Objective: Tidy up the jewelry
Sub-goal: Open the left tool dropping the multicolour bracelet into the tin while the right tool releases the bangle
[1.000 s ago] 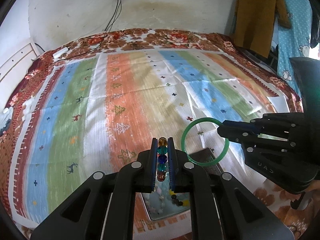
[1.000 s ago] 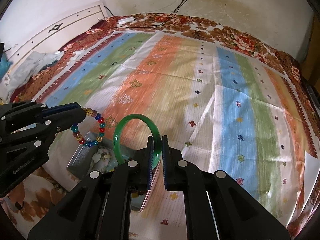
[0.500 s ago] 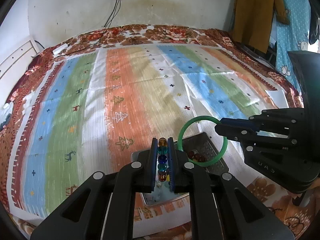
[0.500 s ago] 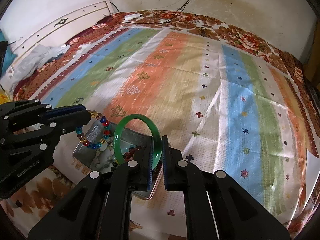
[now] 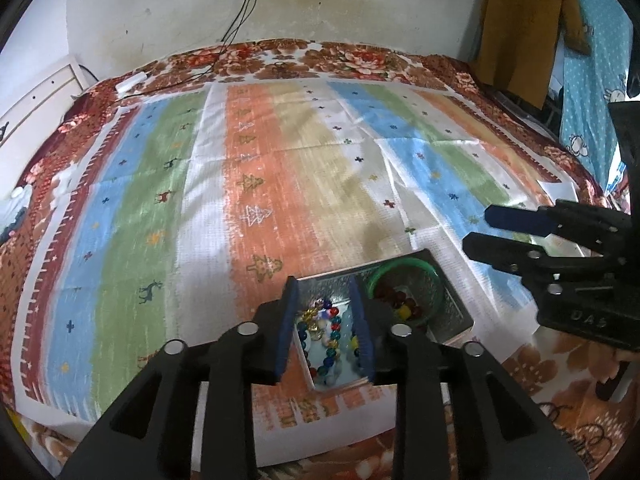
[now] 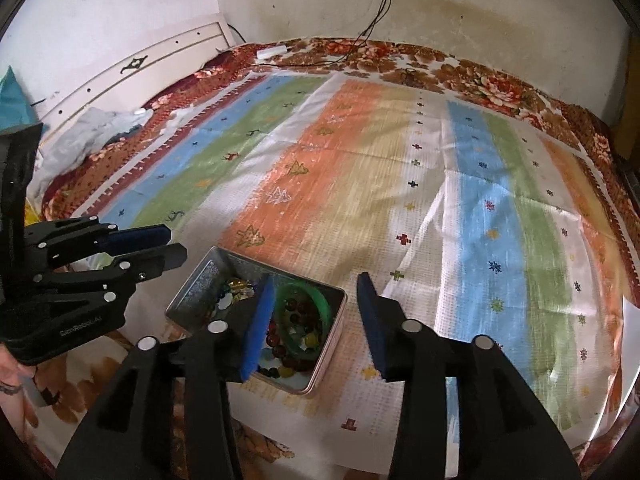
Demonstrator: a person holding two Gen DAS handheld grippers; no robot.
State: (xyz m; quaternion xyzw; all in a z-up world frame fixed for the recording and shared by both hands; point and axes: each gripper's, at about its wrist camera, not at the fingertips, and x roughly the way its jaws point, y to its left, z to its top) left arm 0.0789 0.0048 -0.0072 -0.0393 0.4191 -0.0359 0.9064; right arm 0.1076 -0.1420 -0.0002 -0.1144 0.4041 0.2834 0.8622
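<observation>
Over the tin (image 6: 192, 292) on the bed (image 5: 280, 184), both your grippers — left (image 5: 326, 324), right (image 6: 316, 312) — hang with fingers spread, released; bangle (image 6: 320, 300) and beads (image 5: 328, 332) lie inside the tin.

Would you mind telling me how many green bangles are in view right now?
1. The green bangle lies inside the metal tin on the bed, on top of loose beads in the end nearer the right gripper. Others could be buried under the beads.
</observation>
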